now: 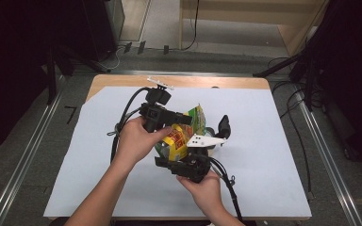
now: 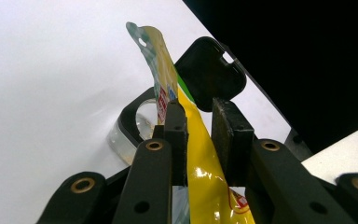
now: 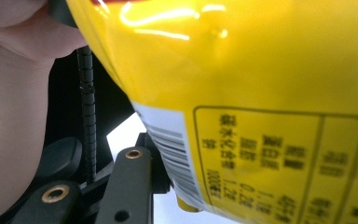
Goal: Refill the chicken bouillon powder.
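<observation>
A yellow snack bag (image 1: pixel 176 141) with red and green print is held up over the middle of the table between both grippers. My left gripper (image 1: pixel 186 117) reaches in from the left and is shut on the bag's flat top edge (image 2: pixel 196 140), which stands between its two pads. My right gripper (image 1: pixel 195 141) comes up from below with the bag's puffed body (image 3: pixel 261 93) between its jaws. One finger (image 3: pixel 126 182) lies against the barcode side; the other finger (image 1: pixel 224 126) stands at the bag's right. A hand holds each gripper.
A white sheet (image 1: pixel 273 155) covers the wooden table (image 1: pixel 122 80). A clear round thing with a dark rim (image 2: pixel 133 123) lies on the sheet just beyond the bag. Cables trail from both grippers toward the near edge. Dark stands and floor cables flank the table.
</observation>
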`<act>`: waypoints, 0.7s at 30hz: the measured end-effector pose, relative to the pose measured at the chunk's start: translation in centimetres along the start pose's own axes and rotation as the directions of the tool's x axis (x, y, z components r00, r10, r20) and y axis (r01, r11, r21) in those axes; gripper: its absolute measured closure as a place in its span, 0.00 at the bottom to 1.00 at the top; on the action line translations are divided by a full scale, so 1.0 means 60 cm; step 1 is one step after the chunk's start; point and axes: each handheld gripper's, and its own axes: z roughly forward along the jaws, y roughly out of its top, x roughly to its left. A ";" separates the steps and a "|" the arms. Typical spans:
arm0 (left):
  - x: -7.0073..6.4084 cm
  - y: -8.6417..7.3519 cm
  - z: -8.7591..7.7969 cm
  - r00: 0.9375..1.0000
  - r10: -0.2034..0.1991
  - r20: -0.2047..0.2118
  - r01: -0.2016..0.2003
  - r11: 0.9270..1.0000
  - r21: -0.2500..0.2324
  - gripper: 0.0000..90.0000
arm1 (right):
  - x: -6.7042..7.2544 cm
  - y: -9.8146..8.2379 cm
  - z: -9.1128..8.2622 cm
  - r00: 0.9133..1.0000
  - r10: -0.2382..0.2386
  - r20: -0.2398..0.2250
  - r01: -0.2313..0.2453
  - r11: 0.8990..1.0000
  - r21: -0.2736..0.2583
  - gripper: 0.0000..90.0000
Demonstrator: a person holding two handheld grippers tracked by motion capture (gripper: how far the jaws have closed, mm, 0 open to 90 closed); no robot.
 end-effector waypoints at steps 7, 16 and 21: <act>0.004 0.003 0.000 0.999 -0.035 0.029 0.035 0.999 -0.009 0.84 | -0.003 0.002 -0.002 1.000 0.010 -0.023 -0.010 1.000 -0.012 0.76; 0.001 0.003 0.005 0.999 -0.033 0.036 0.034 0.999 -0.009 0.86 | -0.004 0.002 -0.001 1.000 0.004 -0.014 -0.004 1.000 -0.009 0.76; 0.003 0.002 0.005 0.999 -0.040 0.032 0.040 0.999 -0.005 0.86 | -0.004 0.002 -0.001 1.000 -0.001 -0.011 0.001 1.000 -0.004 0.76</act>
